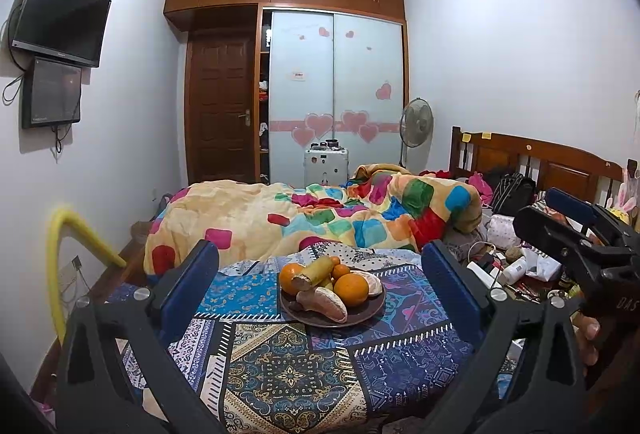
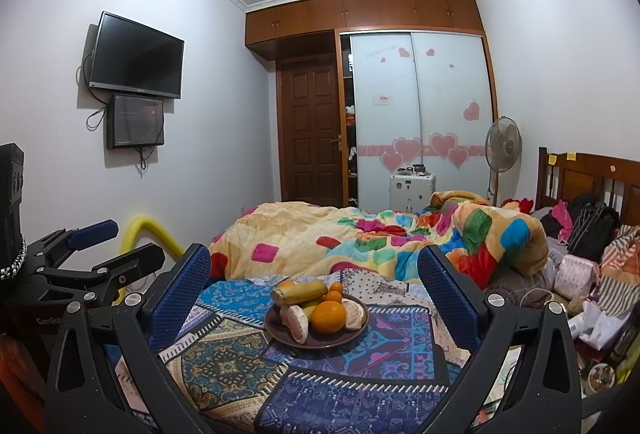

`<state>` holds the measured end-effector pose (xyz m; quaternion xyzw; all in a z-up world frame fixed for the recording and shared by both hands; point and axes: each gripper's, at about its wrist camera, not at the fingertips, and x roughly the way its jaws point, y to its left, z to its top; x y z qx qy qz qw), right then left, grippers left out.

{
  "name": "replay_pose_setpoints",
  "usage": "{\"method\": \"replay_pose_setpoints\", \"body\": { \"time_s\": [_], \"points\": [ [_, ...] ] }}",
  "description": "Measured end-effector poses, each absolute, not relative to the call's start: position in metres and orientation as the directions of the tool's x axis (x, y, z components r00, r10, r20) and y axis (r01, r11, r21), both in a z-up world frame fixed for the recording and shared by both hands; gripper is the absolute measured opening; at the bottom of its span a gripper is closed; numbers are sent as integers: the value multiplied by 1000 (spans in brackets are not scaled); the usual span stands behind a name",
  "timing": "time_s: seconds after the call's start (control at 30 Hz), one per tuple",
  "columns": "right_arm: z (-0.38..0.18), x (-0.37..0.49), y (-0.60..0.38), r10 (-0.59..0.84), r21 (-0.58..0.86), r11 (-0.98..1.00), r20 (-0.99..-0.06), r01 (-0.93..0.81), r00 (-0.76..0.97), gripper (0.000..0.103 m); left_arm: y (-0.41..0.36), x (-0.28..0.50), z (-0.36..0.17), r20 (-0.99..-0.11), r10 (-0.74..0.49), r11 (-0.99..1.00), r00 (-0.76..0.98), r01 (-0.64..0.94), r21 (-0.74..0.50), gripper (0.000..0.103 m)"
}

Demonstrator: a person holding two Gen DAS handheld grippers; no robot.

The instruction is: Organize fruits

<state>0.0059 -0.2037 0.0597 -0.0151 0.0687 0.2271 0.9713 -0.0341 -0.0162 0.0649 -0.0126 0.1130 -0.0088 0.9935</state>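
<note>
Centrally, a plate of fruit rests on the bed; left gripper and right gripper, jaws spread, empty, at 6 o'clock.

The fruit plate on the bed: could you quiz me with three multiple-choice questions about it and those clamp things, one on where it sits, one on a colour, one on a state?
1. Where does the plate of fruit stand?
A. on the patterned blue cloth
B. on the white suitcase
C. on the floor

2. What colour are the pads on the fingers of each gripper?
A. red
B. blue
C. green

3. How do the left gripper and right gripper stand?
A. both shut on fruit
B. one holds the plate
C. both open, holding nothing

Answers: 1 A, the cloth shows under the plate on all sides; 2 B, the textured pads are blue in both views; 3 C, each pair of fingers stands wide apart, the plate beyond them.
</note>
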Motion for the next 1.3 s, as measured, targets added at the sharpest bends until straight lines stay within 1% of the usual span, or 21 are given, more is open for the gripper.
{"method": "replay_pose_setpoints", "body": {
  "time_s": [0.8, 1.3],
  "points": [
    [60, 5, -208, 430, 6, 901, -136, -433, 893, 103, -24, -30, 68, -223, -29, 999, 974, 25, -21, 103],
    [63, 5, -208, 429, 5, 902, -139, -433, 892, 103, -20, -30, 65, -230, -52, 998, 972, 44, -40, 103]
  ]
}}
